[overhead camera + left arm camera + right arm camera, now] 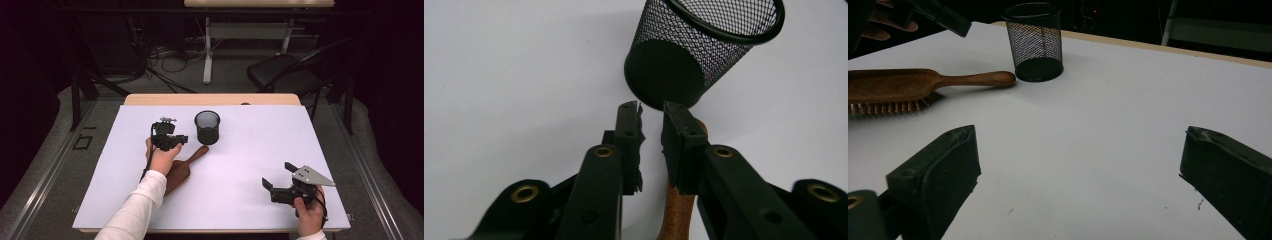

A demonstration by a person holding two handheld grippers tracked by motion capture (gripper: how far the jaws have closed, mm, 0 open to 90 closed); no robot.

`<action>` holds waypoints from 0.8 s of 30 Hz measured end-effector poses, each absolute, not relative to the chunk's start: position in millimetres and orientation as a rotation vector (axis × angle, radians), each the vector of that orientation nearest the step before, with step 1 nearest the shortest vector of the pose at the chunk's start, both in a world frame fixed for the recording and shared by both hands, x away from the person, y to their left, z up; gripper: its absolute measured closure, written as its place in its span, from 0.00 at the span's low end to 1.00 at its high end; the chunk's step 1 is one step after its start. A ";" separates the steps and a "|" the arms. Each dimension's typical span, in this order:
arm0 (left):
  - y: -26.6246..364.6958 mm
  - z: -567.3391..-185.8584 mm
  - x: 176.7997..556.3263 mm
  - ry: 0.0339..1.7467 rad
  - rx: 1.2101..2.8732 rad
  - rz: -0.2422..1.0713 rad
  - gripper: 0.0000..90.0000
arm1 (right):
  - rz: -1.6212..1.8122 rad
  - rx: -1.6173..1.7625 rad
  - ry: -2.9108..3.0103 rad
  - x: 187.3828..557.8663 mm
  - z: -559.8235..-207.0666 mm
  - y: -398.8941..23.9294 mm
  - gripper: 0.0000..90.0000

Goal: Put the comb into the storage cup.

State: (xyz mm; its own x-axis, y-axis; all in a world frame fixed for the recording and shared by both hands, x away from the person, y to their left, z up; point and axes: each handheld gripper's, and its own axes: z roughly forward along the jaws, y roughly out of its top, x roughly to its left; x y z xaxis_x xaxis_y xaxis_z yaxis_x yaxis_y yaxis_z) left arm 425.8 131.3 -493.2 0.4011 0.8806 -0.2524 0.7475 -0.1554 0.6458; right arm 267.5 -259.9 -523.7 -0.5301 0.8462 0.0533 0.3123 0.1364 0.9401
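High view: wooden hairbrush [178,174] flat on white table [250,150], at about 9 o'clock from the table's middle, not yet lifted. Lies with long axis from 7 o'clock to 1 o'clock, head with bristles nearer the person, handle tip pointing at 1 o'clock and ending just beside black mesh pen cup [207,127]. Left gripper [183,139] hovering over the handle end, jaws drawn nearly together with a thin gap; in left gripper view, handle seen under one jaw rather than between the pads, so no grip judged yet. Right gripper [276,174] parked at 5 o'clock, jaws spread wide, holding nothing. Done, seemingly: approach to the handle. Left, probably: seating the handle between the pads, clamping, lifting, then likely standing the brush in the cup
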 end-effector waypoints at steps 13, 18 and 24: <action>112.2 -512.0 437.9 1.484 2.068 0.175 1.00 | 1.393 1.109 1.933 268.2 -524.0 -260.4 0.04; 107.1 -517.6 439.3 1.495 2.100 0.163 1.00 | 1.397 1.107 1.935 268.1 -524.0 -260.3 0.04; 102.4 -521.4 441.1 1.514 2.114 0.139 1.00 | 1.399 1.106 1.935 268.2 -523.9 -260.4 0.04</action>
